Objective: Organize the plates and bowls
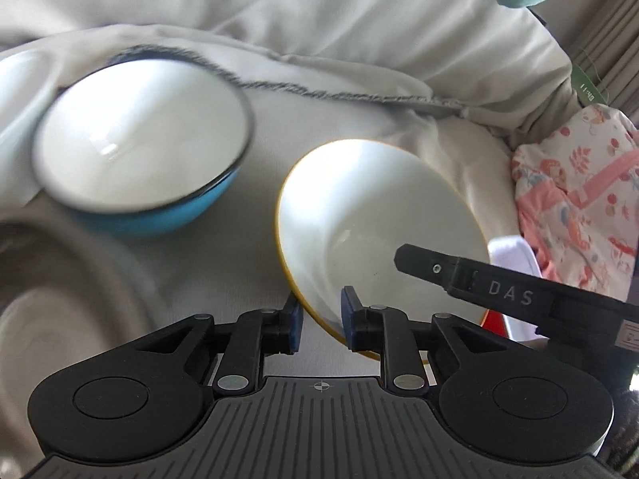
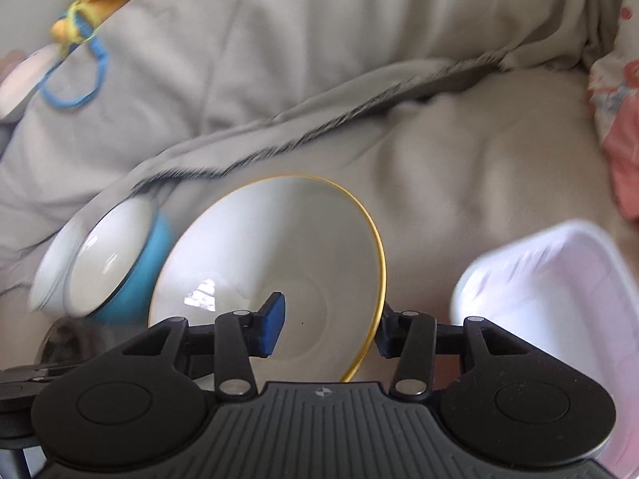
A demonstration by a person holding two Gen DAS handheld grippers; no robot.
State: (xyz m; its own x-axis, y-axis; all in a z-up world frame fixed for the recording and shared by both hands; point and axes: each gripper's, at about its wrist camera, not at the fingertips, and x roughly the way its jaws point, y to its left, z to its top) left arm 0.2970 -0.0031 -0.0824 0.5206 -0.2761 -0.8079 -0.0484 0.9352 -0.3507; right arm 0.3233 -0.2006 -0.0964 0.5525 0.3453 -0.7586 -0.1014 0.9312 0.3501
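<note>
A white bowl with a yellow rim [image 1: 371, 215] lies tilted on the beige bedding. My left gripper [image 1: 321, 325] straddles its near rim, one blue pad inside and one outside, with a gap to the wall. My right gripper [image 2: 329, 329] straddles the same bowl [image 2: 271, 247] at its right rim, jaws wide apart; its finger also shows in the left wrist view [image 1: 479, 283]. A blue bowl with a white inside [image 1: 139, 147] sits to the left, also seen in the right wrist view [image 2: 116, 263].
A grey plate or dish [image 1: 60, 299] lies at the left. A white plastic container [image 2: 559, 299] stands to the right of the yellow-rimmed bowl. Patterned pink cloth [image 1: 579, 191] lies at the right. Rumpled beige bedding [image 2: 459, 167] surrounds everything.
</note>
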